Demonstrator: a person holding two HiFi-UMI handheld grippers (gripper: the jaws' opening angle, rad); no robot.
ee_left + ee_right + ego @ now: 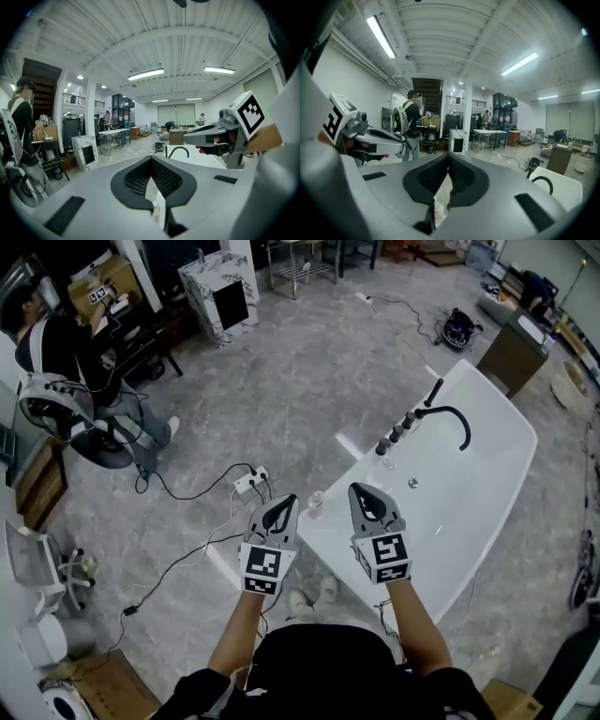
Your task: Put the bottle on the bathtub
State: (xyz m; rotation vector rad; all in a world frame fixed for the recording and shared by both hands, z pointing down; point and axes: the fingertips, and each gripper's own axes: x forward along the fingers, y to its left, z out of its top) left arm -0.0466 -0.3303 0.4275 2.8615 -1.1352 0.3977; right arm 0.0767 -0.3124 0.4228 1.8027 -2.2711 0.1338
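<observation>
A small pale bottle (pixel 315 504) stands upright at the near left corner of the white bathtub (pixel 487 456), on or right at its rim. It sits between my two grippers and a little ahead of them. My left gripper (pixel 290 498) is shut and holds nothing. My right gripper (pixel 358 488) hovers over the tub's rim, also shut and empty. In the left gripper view the bottle (pixel 156 211) shows low through the gap under the closed jaw tips. It shows the same way in the right gripper view, where the bottle (pixel 437 212) is apart from the jaws.
A black faucet (pixel 452 417) and a row of knobs (pixel 397 431) stand on the tub's far rim. A power strip (pixel 251 480) and cables lie on the floor to the left. A seated person (pixel 66 352) and a marble-patterned cabinet (pixel 220 292) are farther off.
</observation>
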